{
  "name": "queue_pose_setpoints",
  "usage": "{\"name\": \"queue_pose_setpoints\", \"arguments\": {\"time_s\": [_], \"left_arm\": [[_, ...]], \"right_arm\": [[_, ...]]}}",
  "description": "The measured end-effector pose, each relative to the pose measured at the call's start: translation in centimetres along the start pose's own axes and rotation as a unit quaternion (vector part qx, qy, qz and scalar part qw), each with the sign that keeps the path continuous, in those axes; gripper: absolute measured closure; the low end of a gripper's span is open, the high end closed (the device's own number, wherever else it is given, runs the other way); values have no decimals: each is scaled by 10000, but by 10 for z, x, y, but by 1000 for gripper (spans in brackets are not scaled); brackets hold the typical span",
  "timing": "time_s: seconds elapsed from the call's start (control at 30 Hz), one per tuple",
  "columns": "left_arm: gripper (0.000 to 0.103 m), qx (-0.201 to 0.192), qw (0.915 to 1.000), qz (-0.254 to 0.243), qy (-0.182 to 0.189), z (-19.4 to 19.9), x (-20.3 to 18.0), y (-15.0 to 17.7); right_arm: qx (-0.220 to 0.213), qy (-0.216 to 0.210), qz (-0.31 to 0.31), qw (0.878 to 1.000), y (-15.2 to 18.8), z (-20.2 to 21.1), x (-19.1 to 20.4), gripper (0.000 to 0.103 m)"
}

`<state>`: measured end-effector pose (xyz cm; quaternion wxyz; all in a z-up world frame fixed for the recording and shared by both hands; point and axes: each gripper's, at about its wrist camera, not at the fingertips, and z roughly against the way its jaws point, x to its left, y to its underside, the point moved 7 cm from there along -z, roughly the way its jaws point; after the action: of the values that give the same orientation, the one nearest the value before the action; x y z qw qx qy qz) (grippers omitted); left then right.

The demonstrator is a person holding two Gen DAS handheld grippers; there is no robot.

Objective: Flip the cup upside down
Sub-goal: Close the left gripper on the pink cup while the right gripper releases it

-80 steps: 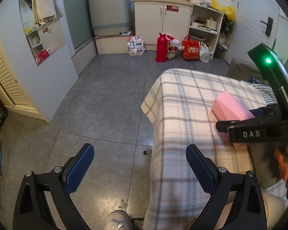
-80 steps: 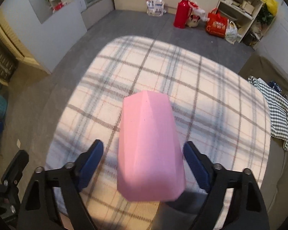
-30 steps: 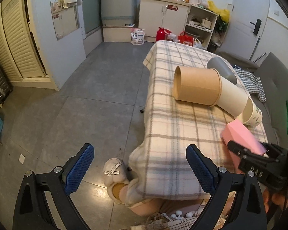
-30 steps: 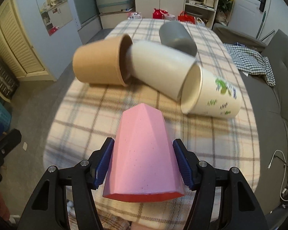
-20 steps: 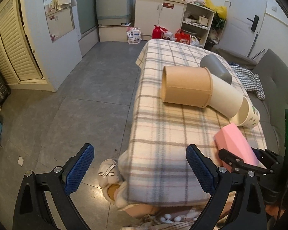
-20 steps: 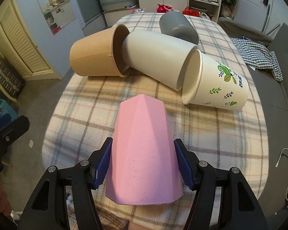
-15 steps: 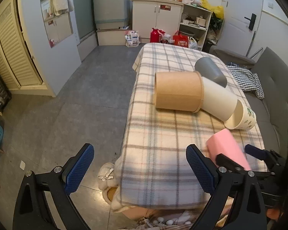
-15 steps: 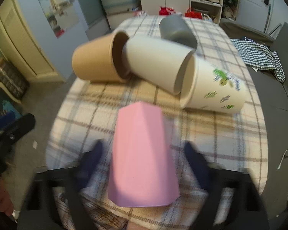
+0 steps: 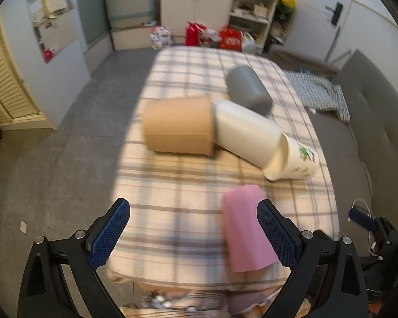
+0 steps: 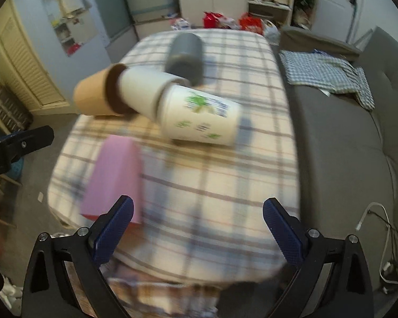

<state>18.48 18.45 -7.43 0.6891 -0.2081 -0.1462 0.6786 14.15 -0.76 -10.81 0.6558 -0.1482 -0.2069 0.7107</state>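
Observation:
A pink faceted cup (image 9: 245, 228) stands upside down near the front edge of the plaid-covered table (image 9: 172, 185); it also shows in the right wrist view (image 10: 114, 177), left of my right gripper. My right gripper (image 10: 197, 232) is open and empty, back from the cup and to its right. My left gripper (image 9: 193, 232) is open and empty above the table's front edge, with the pink cup just inside its right finger (image 9: 274, 234). Both views are motion-blurred.
A brown cup (image 9: 179, 124), a white cup (image 9: 245, 132), a printed paper cup (image 9: 294, 163) and a grey cup (image 9: 248, 90) lie on their sides mid-table. A grey sofa (image 10: 345, 132) with a checked cloth stands to the right. Cabinets and shelves stand at the back.
My right gripper has opened, let go of the pink cup, and drawn back to the right. The cup now stands on the table. My left gripper has swung right over the table.

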Motion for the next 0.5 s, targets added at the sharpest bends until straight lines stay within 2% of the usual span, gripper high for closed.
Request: {"name": "queue_pose_setpoints", "arguments": {"time_s": [0.13, 0.3, 0.4, 0.43, 0.47, 0.5], "left_arm": [[4, 351, 9992, -205, 22, -25, -28, 1], [5, 780, 9965, -225, 199, -54, -42, -3], [6, 1014, 9944, -243, 169, -69, -43, -4], [8, 1063, 9938, -252, 189, -71, -44, -4], [16, 1146, 9929, -239, 194, -75, -43, -3], [21, 1248, 9918, -218, 190, -79, -41, -2]], "right_arm": [[-53, 113, -112, 9999, 0, 0, -23, 4], [91, 105, -279, 9995, 1, -12, -36, 4], [126, 93, -286, 9995, 0, -17, -37, 4], [138, 73, -283, 9995, 0, -19, -36, 4], [145, 67, -281, 9995, -1, -20, -36, 4], [152, 55, -275, 9995, -1, -21, -35, 4]]}}
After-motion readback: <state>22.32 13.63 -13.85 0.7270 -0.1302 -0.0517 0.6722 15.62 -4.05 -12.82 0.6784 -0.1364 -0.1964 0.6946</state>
